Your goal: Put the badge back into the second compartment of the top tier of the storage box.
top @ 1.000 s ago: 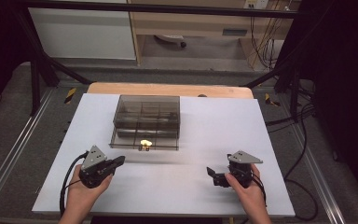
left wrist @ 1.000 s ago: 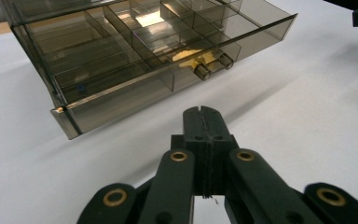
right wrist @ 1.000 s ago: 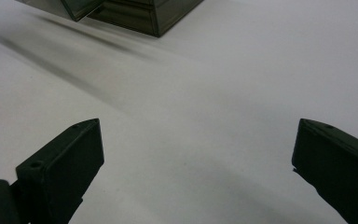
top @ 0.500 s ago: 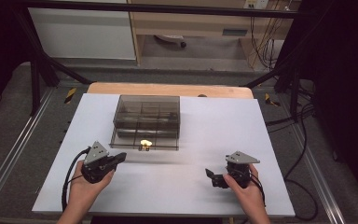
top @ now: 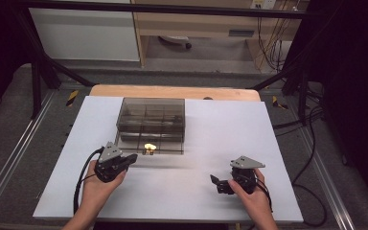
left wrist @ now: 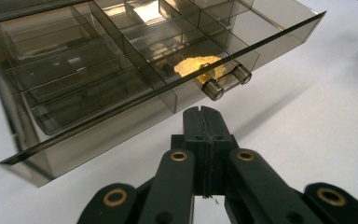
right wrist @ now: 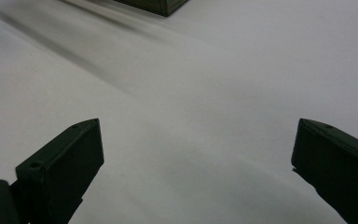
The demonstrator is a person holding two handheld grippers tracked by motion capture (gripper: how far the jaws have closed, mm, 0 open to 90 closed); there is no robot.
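White tabletop (top: 287, 143) carries a smoky drawer box (top: 151, 120) toward its far edge; its handle (left wrist: 226, 81) lies crosswise just ahead of the left gripper (left wrist: 202, 114), jaws together. Right gripper (right wrist: 193, 154) gapes, farther off.

White table (top: 278, 143) bears smoky drawer box (top: 151, 117).

One smoky clear drawer box (top: 151, 123) sits on the table (top: 230, 129), with one yellow piece (top: 149, 146) at its front edge. Before the box are two grippers, the left gripper (top: 130, 159) and the right gripper (top: 214, 179), in two hands.
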